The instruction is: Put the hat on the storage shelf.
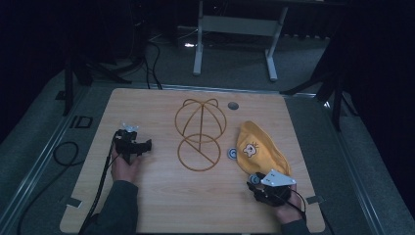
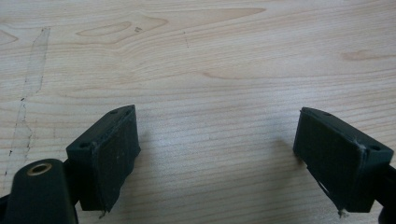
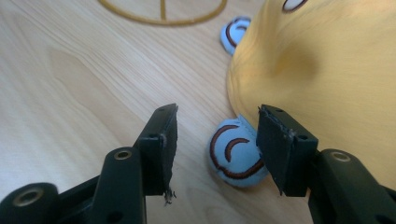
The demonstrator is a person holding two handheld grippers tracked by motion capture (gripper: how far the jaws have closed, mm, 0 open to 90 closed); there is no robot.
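A yellow hat [image 1: 262,147] lies on the wooden table [image 1: 161,205], just right of a gold wire frame [image 1: 199,134] made of 2 hoops, and everything else sits around that hat. It is a soft cap with a small white cartoon patch [image 1: 249,150] on top and 2 pale blue ears with dark curved lines. 1 ear [image 1: 232,153] pokes out at the hat's left edge, beside the frame's lower hoop. The other ear [image 3: 236,151] sticks out from the hat's near edge.

The right gripper [image 3: 215,147] is at that near edge, low over the table, its jaws released and spread. The near ear lies between them; the right pad looks very close to the ear's edge, though I cannot tell whether it touches, and the left pad stands clear of it.

The left gripper [image 2: 217,158] is well left of the hat, beyond the frame, over bare wood. Its jaws are spread wide with nothing between them.

A small grey disc [image 1: 233,105] is set in the tabletop beyond the hat.
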